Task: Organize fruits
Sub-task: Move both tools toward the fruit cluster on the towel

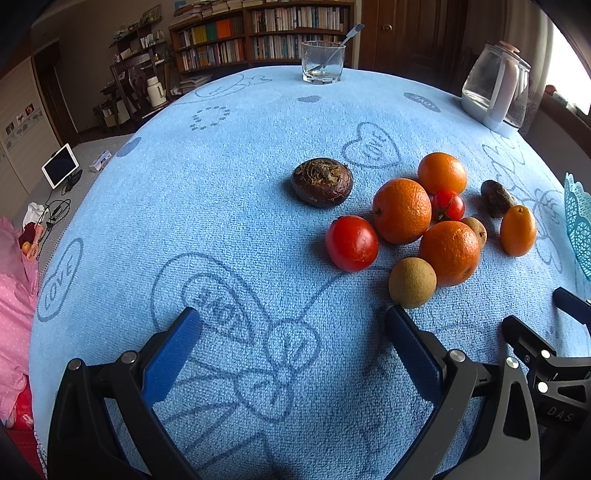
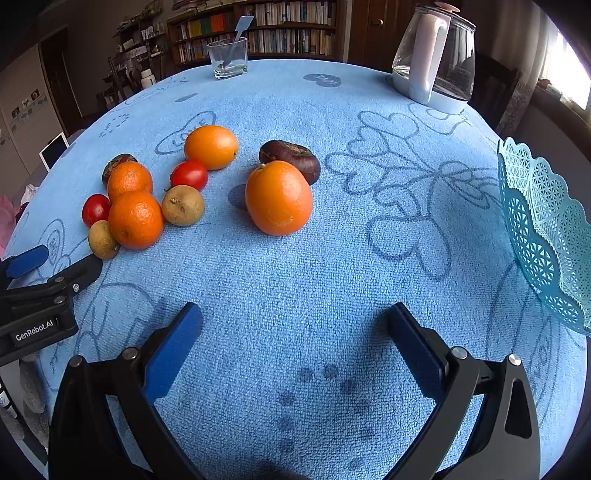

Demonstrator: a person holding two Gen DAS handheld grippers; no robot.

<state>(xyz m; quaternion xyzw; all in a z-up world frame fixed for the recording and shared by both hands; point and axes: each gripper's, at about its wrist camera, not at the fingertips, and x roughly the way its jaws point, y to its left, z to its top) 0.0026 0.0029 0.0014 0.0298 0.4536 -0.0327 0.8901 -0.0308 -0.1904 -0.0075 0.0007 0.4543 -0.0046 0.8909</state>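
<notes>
Blue towel-covered table [image 2: 295,280], bookshelves behind. Fruits [image 1: 400,210] loose, clustered ahead of my left gripper [image 1: 293,325]; basket [image 2: 546,236] right, within reach of my right gripper [image 2: 295,321]. Both spread wide, empty, ready to pick.

Dark wooden bookshelves [image 1: 266,33] (crammed full) line the far wall.

Fruits lie loose on the blue cloth, none in the teal lattice basket [image 2: 546,236] at the right edge. A tight cluster holds three oranges [image 1: 401,210], two red tomatoes [image 1: 352,243] and two brown longans [image 1: 412,282] (several touching). One dark water chestnut [image 1: 322,181] sits apart; an oval kumquat [image 2: 279,197] rests against another [image 2: 291,155].
</notes>
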